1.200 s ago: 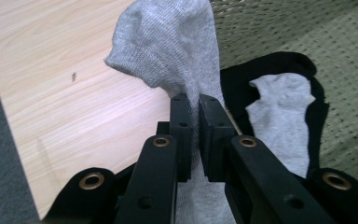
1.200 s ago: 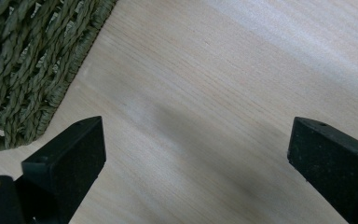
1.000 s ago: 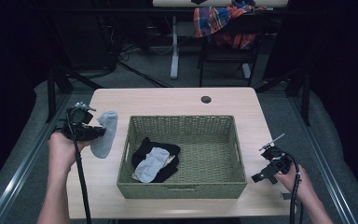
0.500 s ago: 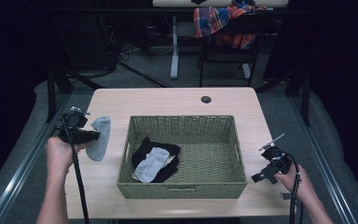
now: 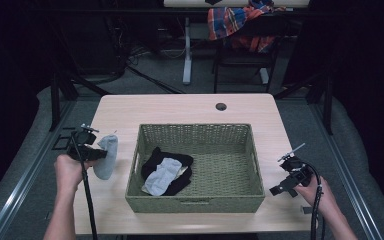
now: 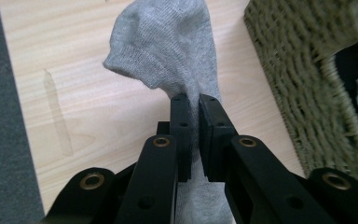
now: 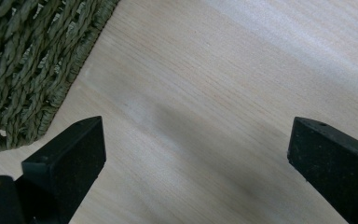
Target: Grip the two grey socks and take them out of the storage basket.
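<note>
While our left gripper [image 6: 193, 100] sits at the left of the high view, its black jaws are clamped on a light grey knitted sock [image 6: 168, 44], which hangs beside the woven green rectangular basket [image 5: 252, 165] at frame centre. We see the sock [image 5: 106, 156] above the pale wooden table [image 5: 180, 107], left of the basket wall. Inside the basket, at its lower left, lie a black garment [image 5: 172, 159] and a pale grey cloth [image 5: 161, 175]. Our right gripper [image 5: 286, 181], at lower right, has its jaws spread wide over bare table, holding nothing.
</note>
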Tool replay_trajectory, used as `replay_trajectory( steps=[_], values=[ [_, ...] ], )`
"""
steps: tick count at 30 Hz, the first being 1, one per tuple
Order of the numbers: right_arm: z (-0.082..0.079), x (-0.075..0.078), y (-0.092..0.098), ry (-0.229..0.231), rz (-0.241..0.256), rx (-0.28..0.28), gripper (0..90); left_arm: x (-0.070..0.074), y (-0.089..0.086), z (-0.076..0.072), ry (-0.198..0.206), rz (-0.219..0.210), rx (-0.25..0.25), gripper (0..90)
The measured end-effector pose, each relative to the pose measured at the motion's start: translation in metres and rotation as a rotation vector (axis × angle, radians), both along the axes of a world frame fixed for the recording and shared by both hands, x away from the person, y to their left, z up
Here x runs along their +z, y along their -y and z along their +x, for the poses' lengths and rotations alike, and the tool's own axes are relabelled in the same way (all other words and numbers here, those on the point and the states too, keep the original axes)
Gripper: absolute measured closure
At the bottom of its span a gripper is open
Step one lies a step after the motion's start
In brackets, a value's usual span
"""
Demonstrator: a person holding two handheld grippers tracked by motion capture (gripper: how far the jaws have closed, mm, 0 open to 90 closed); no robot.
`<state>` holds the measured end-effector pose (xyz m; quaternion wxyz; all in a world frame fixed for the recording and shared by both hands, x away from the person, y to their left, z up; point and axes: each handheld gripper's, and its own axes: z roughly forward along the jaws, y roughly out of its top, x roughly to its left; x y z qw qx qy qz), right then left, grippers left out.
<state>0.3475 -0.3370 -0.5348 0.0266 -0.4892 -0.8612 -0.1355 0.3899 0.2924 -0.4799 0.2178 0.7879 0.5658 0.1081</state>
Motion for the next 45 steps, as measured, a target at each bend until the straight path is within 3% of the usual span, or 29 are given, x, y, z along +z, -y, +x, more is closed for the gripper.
replay_trajectory(
  steps=[4,7,11,25,27,29,30,33,34,38,39,40,41,42,45],
  values=[
    [0.000,0.000,0.000,-0.002,0.000,0.003,3.9,-0.014,-0.001,0.003,-0.034,-0.003,-0.003,85.1],
    [-0.001,-0.002,-0.001,0.010,0.012,-0.016,3.9,-0.017,-0.001,0.004,-0.044,-0.002,-0.003,85.1],
    [0.000,0.000,0.000,-0.007,-0.001,0.007,3.9,-0.022,-0.002,0.005,-0.058,0.006,0.000,85.1],
    [0.000,-0.001,0.000,-0.006,0.001,0.003,3.9,-0.041,-0.006,0.008,-0.149,0.009,0.000,80.9],
    [0.000,0.000,0.000,-0.004,0.002,0.002,3.9,-0.040,-0.007,0.009,-0.153,0.015,0.006,73.5],
    [0.000,0.000,0.000,-0.005,0.001,0.003,3.9,-0.038,-0.007,0.009,-0.153,0.016,0.014,59.7],
    [-0.001,-0.002,-0.001,0.011,0.010,-0.023,3.9,-0.033,-0.007,0.008,-0.137,0.018,0.029,55.7],
    [-0.001,-0.002,-0.001,0.012,0.015,-0.017,3.9,-0.025,-0.006,0.007,-0.115,0.011,0.037,42.5],
    [0.001,0.000,0.000,-0.001,0.005,0.004,3.9,-0.021,-0.004,0.006,-0.098,0.014,0.040,37.1],
    [0.000,0.000,0.000,-0.001,0.005,0.001,3.9,0.003,0.005,0.000,-0.016,0.017,0.028,23.2],
    [-0.001,-0.002,-0.001,0.021,0.035,-0.033,3.9,0.003,0.005,0.000,-0.016,0.017,0.028,18.8],
    [-0.001,-0.002,-0.001,0.019,0.031,-0.029,3.9,0.013,0.009,-0.003,0.008,0.017,0.012,16.3],
    [-0.001,-0.002,-0.001,0.019,0.031,-0.029,3.9,0.013,0.009,-0.003,0.008,0.017,0.012,15.6],
    [0.001,0.001,0.001,-0.006,0.003,0.012,3.9,0.021,0.014,-0.005,0.034,0.015,-0.003,14.8],
    [0.001,0.001,0.001,0.006,0.004,-0.002,3.9,0.028,0.021,-0.007,0.054,0.013,-0.018,12.2]
  ],
)
